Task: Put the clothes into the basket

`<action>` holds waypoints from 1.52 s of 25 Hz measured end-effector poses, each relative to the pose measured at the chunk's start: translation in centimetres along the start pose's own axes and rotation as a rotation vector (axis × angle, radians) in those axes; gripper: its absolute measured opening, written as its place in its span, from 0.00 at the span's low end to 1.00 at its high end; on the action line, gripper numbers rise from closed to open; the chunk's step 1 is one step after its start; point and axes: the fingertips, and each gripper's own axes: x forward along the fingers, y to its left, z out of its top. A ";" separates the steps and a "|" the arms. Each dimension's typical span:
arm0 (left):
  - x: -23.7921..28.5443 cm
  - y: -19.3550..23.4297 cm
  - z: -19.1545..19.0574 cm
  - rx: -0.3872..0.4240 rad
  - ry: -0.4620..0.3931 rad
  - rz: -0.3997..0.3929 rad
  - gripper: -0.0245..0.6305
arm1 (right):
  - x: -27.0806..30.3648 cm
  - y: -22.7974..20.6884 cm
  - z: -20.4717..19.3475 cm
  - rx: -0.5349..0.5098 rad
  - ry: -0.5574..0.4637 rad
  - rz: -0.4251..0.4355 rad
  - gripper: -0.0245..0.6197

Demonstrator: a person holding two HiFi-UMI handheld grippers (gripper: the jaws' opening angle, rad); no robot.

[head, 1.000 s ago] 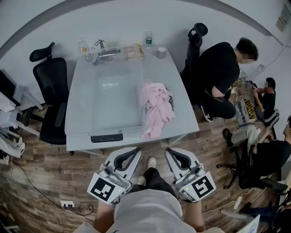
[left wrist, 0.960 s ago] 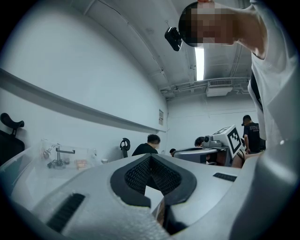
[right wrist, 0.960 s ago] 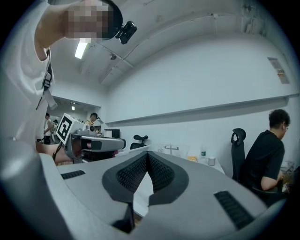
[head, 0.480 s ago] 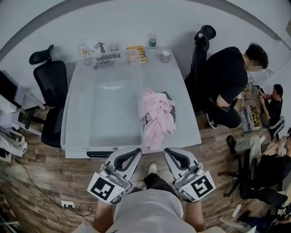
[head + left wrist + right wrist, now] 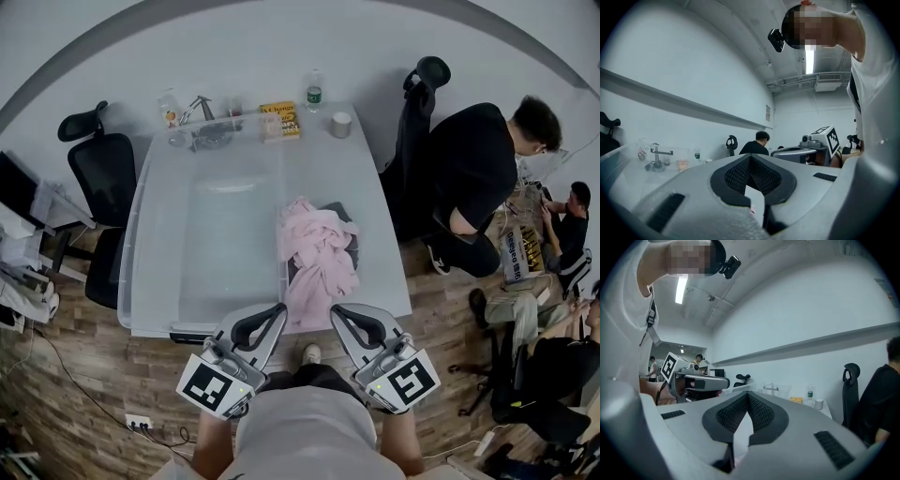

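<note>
Stands at the near end of a white table (image 5: 366, 216), on a wood-plank floor (image 5: 84, 375), with a two-jaw tool in each hand. Holds the left gripper (image 5: 281, 307) and the right gripper (image 5: 335, 309) side by side at waist level, both pointed level toward the table, marker cubes nearest the body. Shows the left gripper's jaws pressed together at the tips, nothing between them. Shows the same on the right: jaws together, empty (in each gripper's own view, only pale tabletop behind the meeting pads).

Just past the jaw tips, faces pink clothes (image 5: 317, 258), heaped on the table and trailing toward its near edge. Touching the right wall of a large clear basket (image 5: 127, 272) and, as far as can be told, lying outside it. At the heap's far side, a dark item (image 5: 339, 210) poking out from under the cloth.

Farther along, at the table's far end: a metal stand (image 5: 202, 122), a yellow packet (image 5: 280, 119), a small bottle (image 5: 315, 91) and a roll of tape (image 5: 341, 125), all well apart from the clothes.

Beyond the table's sides: a black office chair (image 5: 98, 178) at left, a second chair (image 5: 419, 112) at right, and beside it a person in black (image 5: 487, 169), bent over and turned away.
</note>
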 end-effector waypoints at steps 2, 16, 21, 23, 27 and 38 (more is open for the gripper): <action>0.8 0.2 0.1 0.002 0.005 0.004 0.05 | 0.2 -0.9 0.1 0.005 0.003 0.001 0.05; 4.3 3.4 -0.5 -0.012 0.023 0.008 0.05 | 3.1 -5.0 -0.7 0.019 0.034 -0.007 0.05; 5.6 5.0 -0.9 -0.015 0.033 -0.007 0.05 | 4.6 -6.2 -1.0 0.017 0.051 -0.021 0.05; 5.9 5.5 -1.0 -0.016 0.032 -0.016 0.05 | 5.1 -6.6 -1.1 0.020 0.053 -0.030 0.05; 6.4 6.8 -1.1 -0.015 0.032 -0.033 0.05 | 6.4 -7.3 -1.3 0.025 0.059 -0.047 0.05; 8.1 9.4 -1.9 -0.073 0.100 -0.105 0.05 | 9.3 -9.3 -1.9 0.046 0.098 -0.118 0.05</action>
